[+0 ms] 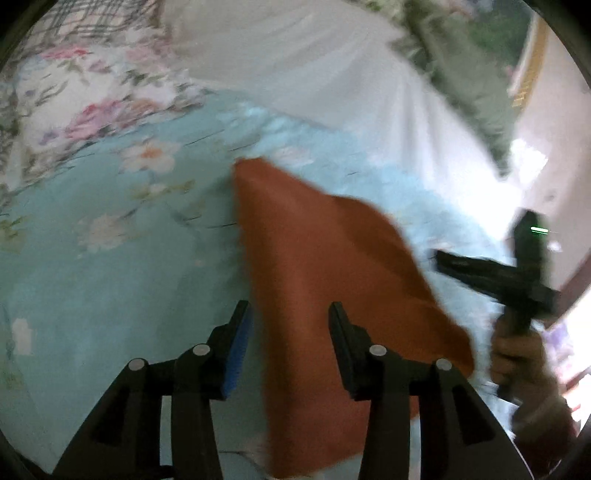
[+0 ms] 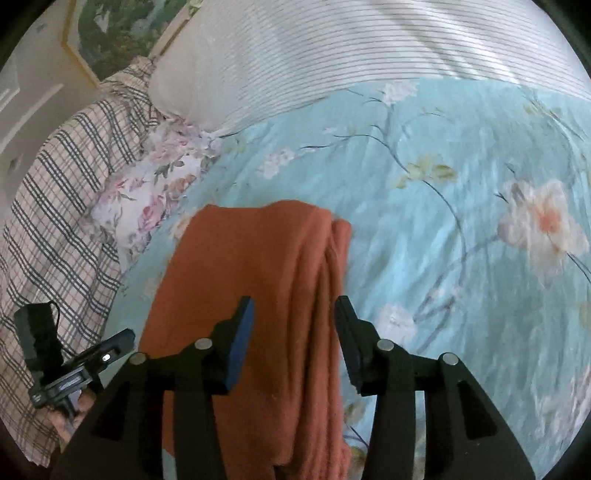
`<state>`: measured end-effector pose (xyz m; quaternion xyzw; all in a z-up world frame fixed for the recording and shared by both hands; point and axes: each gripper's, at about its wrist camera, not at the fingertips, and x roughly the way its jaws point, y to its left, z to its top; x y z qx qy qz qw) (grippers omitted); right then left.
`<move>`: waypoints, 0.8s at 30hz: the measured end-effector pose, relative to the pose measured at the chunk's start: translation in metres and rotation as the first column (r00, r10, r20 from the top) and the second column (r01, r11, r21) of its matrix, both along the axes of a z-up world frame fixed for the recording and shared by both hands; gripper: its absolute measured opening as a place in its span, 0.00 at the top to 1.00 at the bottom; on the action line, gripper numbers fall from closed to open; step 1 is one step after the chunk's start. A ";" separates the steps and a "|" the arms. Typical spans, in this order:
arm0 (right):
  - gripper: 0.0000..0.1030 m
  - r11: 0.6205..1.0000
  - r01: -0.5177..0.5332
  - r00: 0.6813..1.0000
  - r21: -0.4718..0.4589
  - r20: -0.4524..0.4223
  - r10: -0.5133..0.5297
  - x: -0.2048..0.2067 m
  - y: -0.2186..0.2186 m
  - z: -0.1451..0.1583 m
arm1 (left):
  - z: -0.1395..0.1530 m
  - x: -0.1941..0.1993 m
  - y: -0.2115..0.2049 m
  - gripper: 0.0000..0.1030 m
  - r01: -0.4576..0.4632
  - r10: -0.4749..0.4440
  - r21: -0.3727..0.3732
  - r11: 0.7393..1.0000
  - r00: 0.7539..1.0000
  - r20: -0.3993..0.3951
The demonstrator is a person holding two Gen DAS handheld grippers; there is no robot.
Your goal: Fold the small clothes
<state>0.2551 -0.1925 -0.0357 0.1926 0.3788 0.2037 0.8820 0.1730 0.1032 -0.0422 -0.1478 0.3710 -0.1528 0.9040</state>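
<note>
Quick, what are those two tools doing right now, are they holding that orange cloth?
Left tool: open, holding nothing, over the orange cloth.
Right tool: open, holding nothing, also over the cloth.

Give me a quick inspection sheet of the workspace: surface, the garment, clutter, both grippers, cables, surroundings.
Surface: bed with light blue floral cover, wrinkled.
Job's things: rust-orange cloth, lying on the cover, layered folds along its right edge.
Clutter: striped white pillow, floral pillow, plaid bedding at the head of the bed.
Grippers: left gripper open, over the cloth, holding nothing; right gripper open, over the cloth's folded edge, holding nothing.
Cables: a thin black cord on the left gripper's body, seen from the right wrist; nothing else seen.
Surroundings: framed picture on the wall behind the bed.
</note>
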 end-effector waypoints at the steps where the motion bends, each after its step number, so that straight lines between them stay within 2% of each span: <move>1: 0.58 1.000 -0.003 1.000 -0.004 -0.006 0.003 0.007 0.004 -0.001 | 0.002 -0.004 -0.001 0.59 0.027 -0.026 -0.025 0.999 1.000 0.016; 6: 0.68 1.000 -0.023 0.998 -0.017 -0.058 0.022 0.032 0.018 -0.015 | -0.001 -0.007 -0.013 0.59 0.070 -0.070 0.001 0.998 0.997 0.014; 7: 0.76 0.999 -0.027 0.998 -0.019 -0.065 0.025 0.035 0.019 -0.016 | -0.003 -0.007 -0.015 0.59 0.089 -0.089 -0.003 0.996 0.996 0.009; 8: 0.89 0.999 -0.032 0.997 -0.013 -0.070 0.031 0.037 0.019 -0.017 | -0.004 -0.006 -0.018 0.59 0.106 -0.106 -0.010 0.994 0.994 0.003; 12: 0.90 0.997 -0.019 0.999 0.070 0.030 0.016 0.019 0.005 0.009 | -0.008 -0.003 -0.029 0.59 0.153 -0.153 -0.013 0.988 0.988 -0.013; 14: 0.90 0.998 0.020 0.998 0.058 0.051 -0.023 0.008 -0.006 0.014 | -0.012 -0.001 -0.037 0.59 0.167 -0.167 -0.002 0.986 0.985 -0.032; 20: 0.89 0.999 0.051 0.996 0.015 -0.075 -0.050 0.023 -0.011 -0.035 | -0.036 0.011 -0.057 0.62 0.166 -0.159 0.058 0.984 0.982 -0.106; 22: 0.88 0.998 0.064 0.995 0.009 -0.078 -0.064 0.023 -0.010 -0.039 | -0.037 0.011 -0.059 0.62 0.158 -0.150 0.067 0.985 0.983 -0.107; 24: 0.83 0.997 0.078 0.993 0.008 -0.086 -0.077 0.020 -0.012 -0.035 | -0.034 0.009 -0.061 0.62 0.163 -0.153 0.085 0.983 0.982 -0.112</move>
